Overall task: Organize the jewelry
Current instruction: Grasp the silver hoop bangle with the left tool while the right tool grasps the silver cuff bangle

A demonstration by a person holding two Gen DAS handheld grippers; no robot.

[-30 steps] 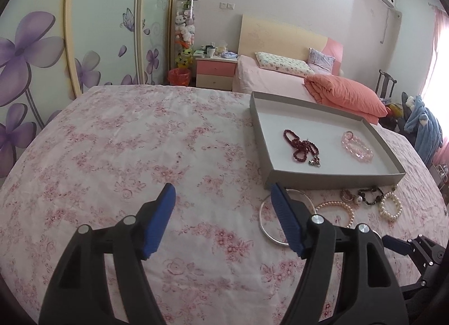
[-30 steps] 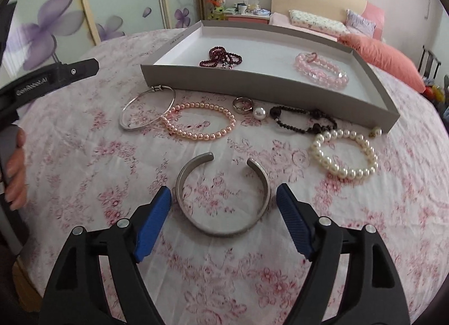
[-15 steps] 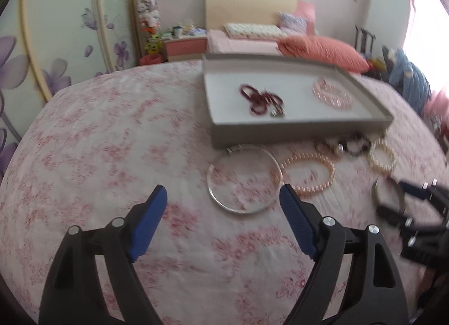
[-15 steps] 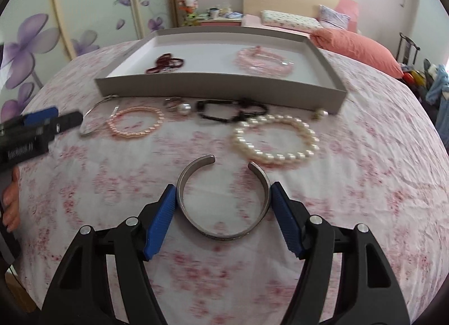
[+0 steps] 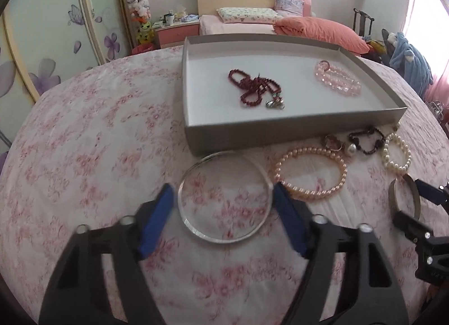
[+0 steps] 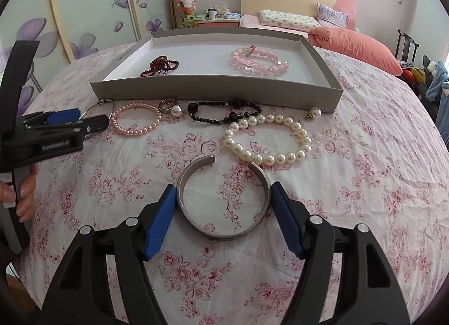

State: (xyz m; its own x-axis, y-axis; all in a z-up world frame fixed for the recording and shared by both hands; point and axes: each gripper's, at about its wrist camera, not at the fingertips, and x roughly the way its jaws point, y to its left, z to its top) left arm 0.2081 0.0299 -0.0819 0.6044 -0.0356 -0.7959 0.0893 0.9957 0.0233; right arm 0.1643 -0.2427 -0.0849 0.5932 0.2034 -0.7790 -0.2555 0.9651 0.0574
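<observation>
Left claw [image 5: 221, 198] lowered, closing round one bangle [image 5: 224, 240], grip unclear; right claw [image 6: 223, 198] closed onto one cuff [image 6: 221, 233].

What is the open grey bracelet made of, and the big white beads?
The cuff bracelet looks like brushed metal, perhaps steel: dull grey with a soft sheen. The white bead bracelet looks like pearls, glossy and round; real or imitation cannot be told.

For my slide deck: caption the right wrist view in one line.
Right gripper straddles an open silver cuff on the floral bedspread, bracelets and grey tray beyond.
</observation>
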